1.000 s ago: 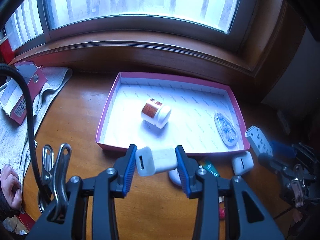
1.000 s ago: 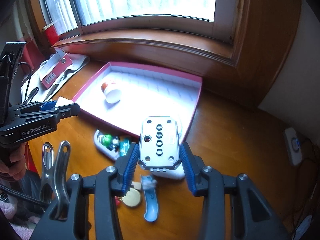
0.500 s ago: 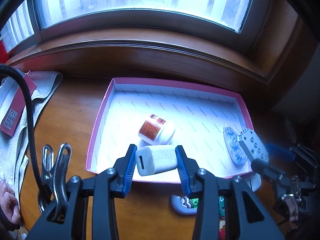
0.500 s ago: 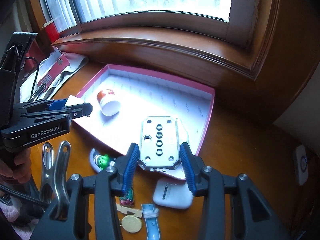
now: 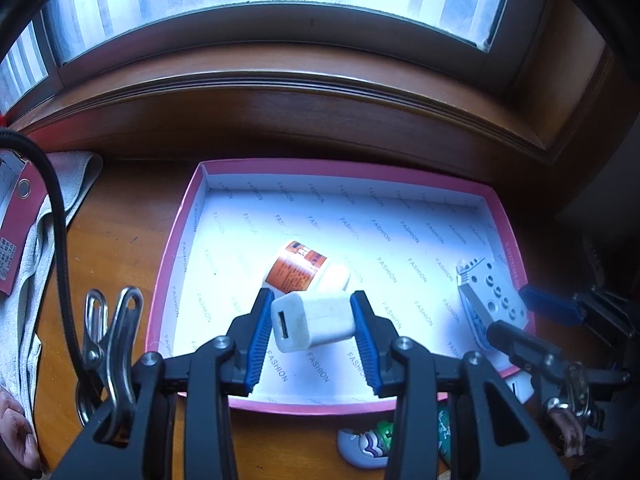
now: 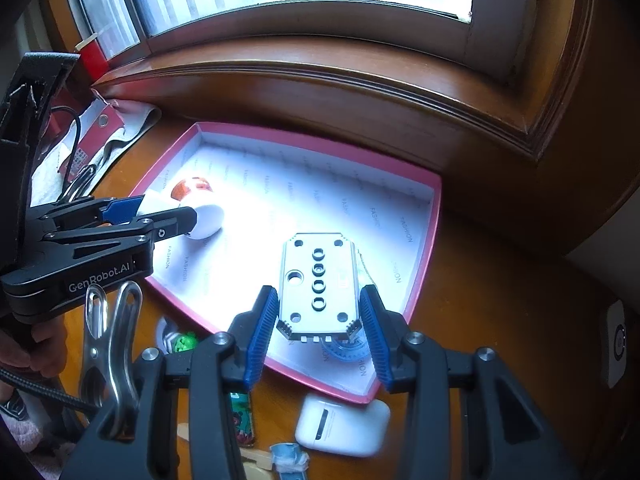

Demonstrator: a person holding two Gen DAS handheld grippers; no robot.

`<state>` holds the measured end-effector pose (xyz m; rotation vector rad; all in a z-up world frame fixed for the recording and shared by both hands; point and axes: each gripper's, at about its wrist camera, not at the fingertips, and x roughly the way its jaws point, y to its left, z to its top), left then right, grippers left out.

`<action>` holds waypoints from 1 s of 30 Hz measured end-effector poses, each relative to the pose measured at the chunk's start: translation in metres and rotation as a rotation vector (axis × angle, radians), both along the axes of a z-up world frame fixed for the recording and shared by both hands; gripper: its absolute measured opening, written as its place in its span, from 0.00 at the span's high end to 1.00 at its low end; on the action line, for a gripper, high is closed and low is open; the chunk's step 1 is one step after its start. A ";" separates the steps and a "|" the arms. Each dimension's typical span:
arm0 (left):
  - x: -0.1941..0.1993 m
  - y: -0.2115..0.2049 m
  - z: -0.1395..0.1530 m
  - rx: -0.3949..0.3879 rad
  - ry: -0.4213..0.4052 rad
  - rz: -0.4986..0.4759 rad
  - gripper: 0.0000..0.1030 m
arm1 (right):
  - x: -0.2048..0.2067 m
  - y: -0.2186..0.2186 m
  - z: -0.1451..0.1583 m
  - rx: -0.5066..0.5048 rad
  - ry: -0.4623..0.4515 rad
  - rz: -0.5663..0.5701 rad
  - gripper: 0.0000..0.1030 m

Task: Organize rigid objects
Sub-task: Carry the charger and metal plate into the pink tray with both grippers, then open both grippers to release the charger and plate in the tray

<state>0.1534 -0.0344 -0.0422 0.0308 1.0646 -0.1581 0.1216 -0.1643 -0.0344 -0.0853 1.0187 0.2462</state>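
Observation:
My left gripper (image 5: 314, 330) is shut on a white USB charger block (image 5: 316, 320) and holds it over the near part of the pink-rimmed white box (image 5: 176, 256), just in front of a white jar with an orange label (image 5: 304, 270) lying inside. My right gripper (image 6: 318, 320) is shut on a grey metal plate with holes (image 6: 318, 284) and holds it over the box's near right corner (image 6: 424, 280). A clear tape dispenser (image 6: 348, 350) lies in the box under the plate. The plate also shows in the left wrist view (image 5: 494, 296).
On the wooden table in front of the box lie a white earbud case (image 6: 344, 424), a small cartoon-printed item (image 5: 370, 446), a green printed strip (image 6: 242, 420) and a blue-white piece (image 6: 290, 458). A grey cloth with a red packet (image 5: 20, 216) is at left. A dark wooden windowsill (image 5: 320, 112) stands behind.
Both grippers have moved forward with their objects, from in front of the box to over its interior. The charger now hangs just before the jar; the plate is over the right corner.

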 end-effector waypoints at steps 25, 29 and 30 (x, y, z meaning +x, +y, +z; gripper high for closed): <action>0.004 0.000 -0.003 0.011 0.009 0.021 0.44 | 0.004 -0.001 -0.003 0.010 0.007 -0.022 0.57; 0.004 0.001 -0.003 0.011 0.010 0.028 0.44 | 0.003 -0.001 -0.003 0.011 0.010 -0.025 0.57; 0.004 0.001 -0.002 0.011 0.010 0.029 0.44 | 0.003 -0.002 -0.003 0.012 0.011 -0.026 0.57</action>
